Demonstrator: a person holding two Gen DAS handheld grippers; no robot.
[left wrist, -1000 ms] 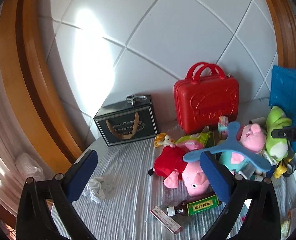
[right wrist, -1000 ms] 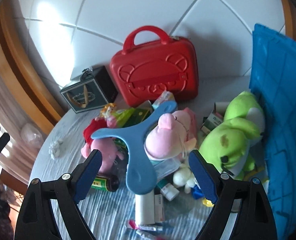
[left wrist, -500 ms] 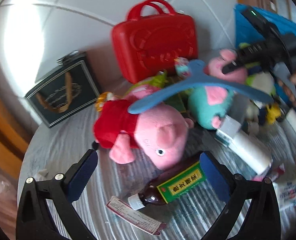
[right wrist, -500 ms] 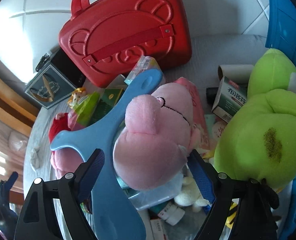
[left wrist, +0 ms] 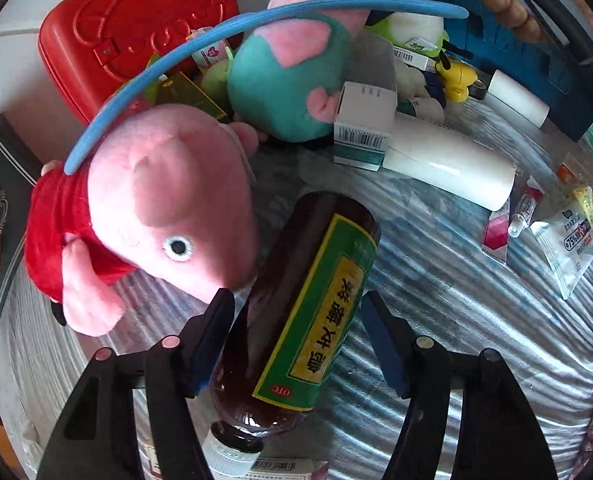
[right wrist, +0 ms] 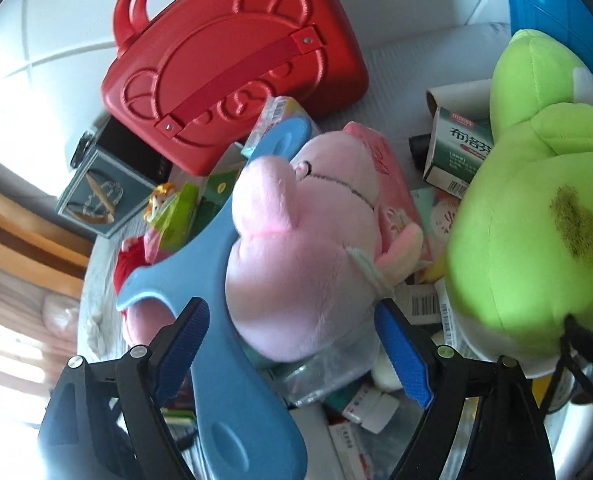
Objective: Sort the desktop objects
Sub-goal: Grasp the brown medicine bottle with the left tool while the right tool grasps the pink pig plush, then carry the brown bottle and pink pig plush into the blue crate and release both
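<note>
Closing in over a cluttered table (left wrist: 436, 300), both hands have dropped from a wide look at the whole heap a second ago to a tight stance above single items, a sign that the sorting is passing from survey to first pick.

Largest in sight, the red case (right wrist: 232, 68) stands at the back against the white wall, with the green frog toy (right wrist: 536, 216) to its right and the pink pig toy (right wrist: 296, 264) in the middle, a blue hanger (right wrist: 232, 380) lying against it. The pig in the red dress (left wrist: 144, 216) lies just beside the brown bottle (left wrist: 296, 312), which rests on its side on the striped cloth, cap toward the camera.

The left gripper (left wrist: 296, 336), wide open a second ago, is now closing around that bottle: the bottle's body lies between the blue pads, the left pad at or very near the glass, the right pad still apart from the label. The bottle looks like the first item to be sorted, though no firm hold shows yet.

The right gripper (right wrist: 292, 352) stands spread wide, its pads on either side of the pink pig toy's underside, gripping nothing.
</note>
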